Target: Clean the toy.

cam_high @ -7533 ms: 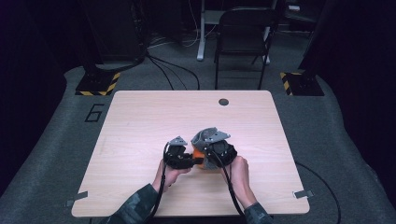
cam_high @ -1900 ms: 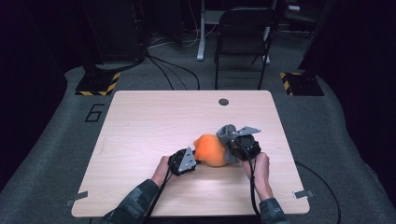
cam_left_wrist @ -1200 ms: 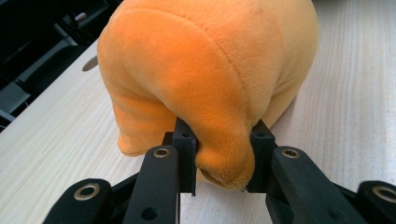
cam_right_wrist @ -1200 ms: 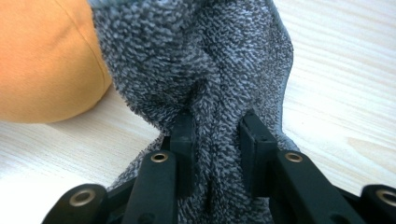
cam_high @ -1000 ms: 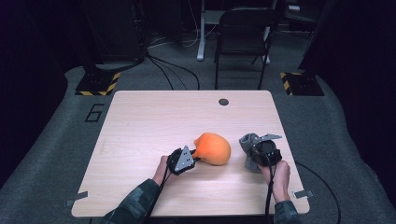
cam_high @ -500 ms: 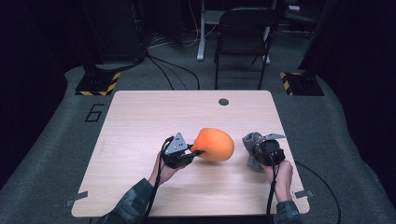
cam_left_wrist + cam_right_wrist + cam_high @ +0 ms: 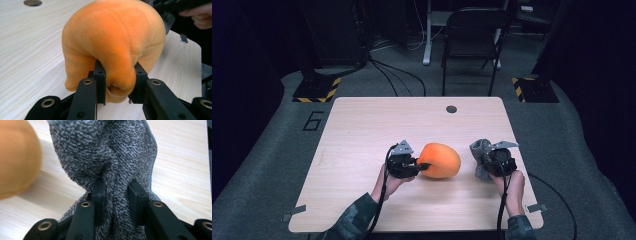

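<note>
Orange plush (image 7: 440,160) pinched by left gripper (image 7: 414,165); right gripper (image 7: 492,162) clamps grey cloth (image 7: 478,151).

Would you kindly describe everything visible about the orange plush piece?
The orange plush piece is a rounded, fuzzy, soft-looking form in plain orange, bulging and creased. It sits mid-table, a fold pinched between the jaws of the left hand-held gripper. It is apart from the grey cloth.

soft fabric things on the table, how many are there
2. A round orange plush cushion near the table's middle, pinched by the left tongs, and a crumpled grey terry cloth to its right, clamped in the right tongs. Nothing seems hidden.
</note>
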`<state>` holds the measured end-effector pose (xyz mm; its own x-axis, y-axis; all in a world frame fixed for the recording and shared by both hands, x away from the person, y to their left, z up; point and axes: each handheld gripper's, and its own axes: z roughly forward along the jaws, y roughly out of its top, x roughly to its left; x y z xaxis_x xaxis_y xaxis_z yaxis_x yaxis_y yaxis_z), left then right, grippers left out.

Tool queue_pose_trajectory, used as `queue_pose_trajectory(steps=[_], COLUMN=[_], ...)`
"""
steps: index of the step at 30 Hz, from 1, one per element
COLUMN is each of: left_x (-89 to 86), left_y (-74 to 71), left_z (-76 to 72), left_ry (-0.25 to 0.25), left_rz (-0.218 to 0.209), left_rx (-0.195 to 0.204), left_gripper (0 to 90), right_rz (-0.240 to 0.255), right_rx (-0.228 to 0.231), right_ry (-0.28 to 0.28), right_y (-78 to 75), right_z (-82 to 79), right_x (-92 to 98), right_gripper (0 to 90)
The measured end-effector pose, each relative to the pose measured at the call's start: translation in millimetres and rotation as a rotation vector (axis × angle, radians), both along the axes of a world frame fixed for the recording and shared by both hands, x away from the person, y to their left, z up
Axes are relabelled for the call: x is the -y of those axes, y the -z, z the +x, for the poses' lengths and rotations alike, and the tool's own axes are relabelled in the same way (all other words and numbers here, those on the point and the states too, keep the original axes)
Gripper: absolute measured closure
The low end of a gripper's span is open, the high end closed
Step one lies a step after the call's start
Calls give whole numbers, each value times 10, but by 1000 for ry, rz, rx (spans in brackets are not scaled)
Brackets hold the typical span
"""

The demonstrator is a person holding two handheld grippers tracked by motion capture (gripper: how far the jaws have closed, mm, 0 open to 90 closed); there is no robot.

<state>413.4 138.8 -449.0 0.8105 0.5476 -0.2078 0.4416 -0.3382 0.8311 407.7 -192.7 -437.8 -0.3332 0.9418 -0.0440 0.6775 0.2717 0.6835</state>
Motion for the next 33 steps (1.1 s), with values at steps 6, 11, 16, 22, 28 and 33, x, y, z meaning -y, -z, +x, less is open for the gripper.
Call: queue_pose_trajectory(steps=[6, 11, 16, 22, 28, 33], left_x=[-16, 13, 62, 97, 148, 146], left_y=[9, 19, 79, 132, 164, 189], left_z=[31, 29, 23, 9, -9, 3], left_ry=[-18, -17, -16, -29, -24, -15], left_rz=[-14, 9, 23, 36, 52, 56], left_rx=[-61, -55, -58, -59, -47, -37], left_gripper=[722, 715, 701, 695, 682, 665], right_rz=[43, 60, 60, 10, -12, 6], right_rx=[49, 82, 98, 84, 92, 79], right_ry=[-55, -142, -248, -294, -283, -275], right_y=[-236, -439, -547, -381, -271, -203], right_z=[-96, -205, -258, -204, -162, -125], right_x=[-184, -521, -951, -1288, -1269, -1212], right_gripper=[699, 699, 698, 696, 699, 700])
